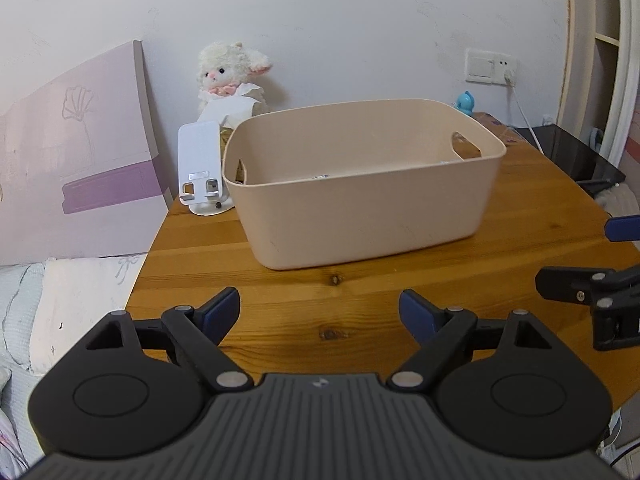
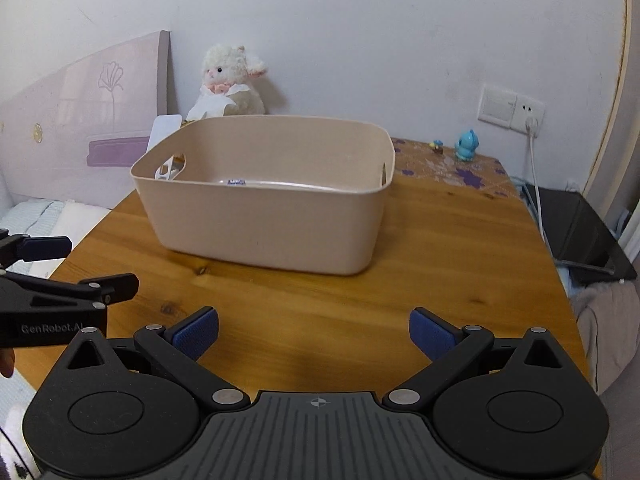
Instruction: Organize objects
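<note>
A beige plastic bin [image 1: 360,216] with cut-out handles stands on the wooden table [image 1: 280,304]; it also shows in the right wrist view [image 2: 272,228]. Something clear with a blue label [image 2: 236,181] lies inside it, mostly hidden by the wall. My left gripper [image 1: 319,312] is open and empty, low over the table in front of the bin. My right gripper [image 2: 314,334] is open and empty, also in front of the bin. Each gripper shows at the edge of the other's view: the right one [image 1: 592,284] and the left one [image 2: 68,268].
A white phone stand [image 1: 200,168] sits left of the bin. A white plush lamb [image 1: 230,76] leans on the wall behind. A blue toy figure [image 2: 466,146] and a small figurine [image 2: 436,147] stand at the back right. A charger cable [image 2: 536,184] hangs from the wall socket. A bed lies left of the table.
</note>
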`<move>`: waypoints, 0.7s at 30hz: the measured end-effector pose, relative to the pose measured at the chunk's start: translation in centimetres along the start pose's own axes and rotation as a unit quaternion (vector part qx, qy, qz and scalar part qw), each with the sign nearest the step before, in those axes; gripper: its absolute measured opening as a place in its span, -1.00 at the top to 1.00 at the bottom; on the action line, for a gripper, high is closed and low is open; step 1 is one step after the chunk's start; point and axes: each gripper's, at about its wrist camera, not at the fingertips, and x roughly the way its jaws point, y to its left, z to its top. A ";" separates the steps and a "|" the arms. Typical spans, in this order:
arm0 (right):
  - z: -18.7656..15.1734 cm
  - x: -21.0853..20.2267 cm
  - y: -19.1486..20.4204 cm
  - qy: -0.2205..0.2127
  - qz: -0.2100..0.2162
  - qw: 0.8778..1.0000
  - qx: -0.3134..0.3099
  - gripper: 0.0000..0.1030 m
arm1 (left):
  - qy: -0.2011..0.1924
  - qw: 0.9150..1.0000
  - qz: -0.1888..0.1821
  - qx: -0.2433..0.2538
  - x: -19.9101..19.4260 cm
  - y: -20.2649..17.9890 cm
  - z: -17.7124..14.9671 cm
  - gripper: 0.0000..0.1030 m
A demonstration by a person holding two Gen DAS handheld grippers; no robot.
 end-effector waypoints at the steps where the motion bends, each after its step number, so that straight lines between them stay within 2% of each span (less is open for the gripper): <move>1: -0.2 -0.2 -0.1 0.002 0.003 1.000 0.002 -1.00 | 0.000 1.000 -0.003 0.001 -0.2 -0.2 -0.1 -0.70; 10: -1.5 -1.2 0.2 0.010 0.009 1.000 0.010 -1.00 | -0.009 1.000 -0.018 -0.021 -1.5 -0.8 -0.9 -0.70; 14: -1.5 -1.4 0.5 0.009 0.014 1.000 0.004 -1.00 | -0.016 1.000 -0.009 -0.020 -2.0 -0.9 -0.9 -0.70; 21: -1.1 -1.4 0.7 0.006 0.017 1.000 0.006 -1.00 | -0.018 0.999 -0.019 -0.022 -2.0 -0.7 -0.9 -0.72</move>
